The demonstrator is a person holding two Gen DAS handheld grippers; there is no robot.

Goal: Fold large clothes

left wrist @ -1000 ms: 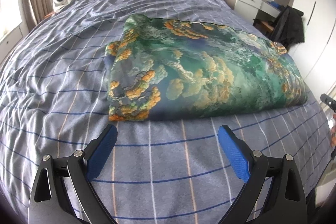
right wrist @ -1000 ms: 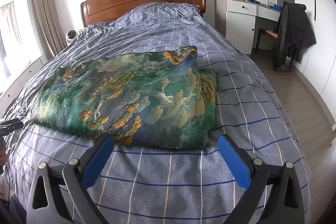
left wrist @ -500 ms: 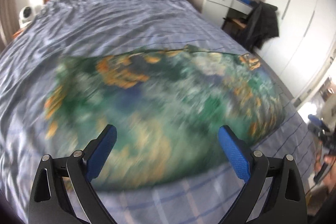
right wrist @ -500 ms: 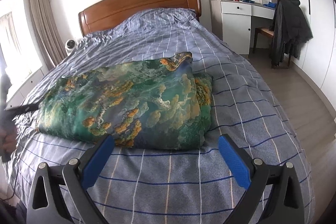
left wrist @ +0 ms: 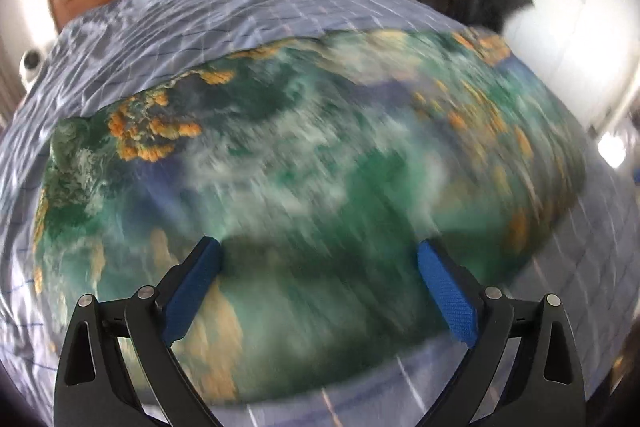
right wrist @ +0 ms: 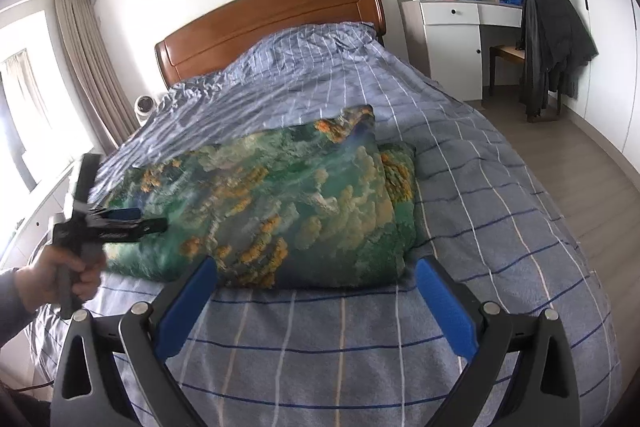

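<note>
A folded green cloth with orange and white cloud patterns (right wrist: 288, 211) lies across the bed in a thick rectangle. Seen from the left wrist, the same cloth (left wrist: 304, 163) fills the picture and is motion-blurred. My left gripper (left wrist: 320, 255) hangs open right over its near part, nothing between the blue pads. From the right wrist view the left gripper (right wrist: 154, 221) shows at the cloth's left end, held by a hand (right wrist: 60, 279). My right gripper (right wrist: 316, 271) is open at the cloth's near edge, just short of it.
The bed wears a blue-grey checked cover (right wrist: 460, 211) with a wooden headboard (right wrist: 276, 23) behind. A white desk (right wrist: 452, 27) and a chair with a dark jacket (right wrist: 556, 39) stand to the right. Wood floor (right wrist: 592, 171) runs along the bed's right side. A small white fan (right wrist: 145, 107) sits left.
My left gripper has swept forward from the bed's near edge to over the cloth, blurring its view. The right gripper rose slightly and tilted; both stayed open.
</note>
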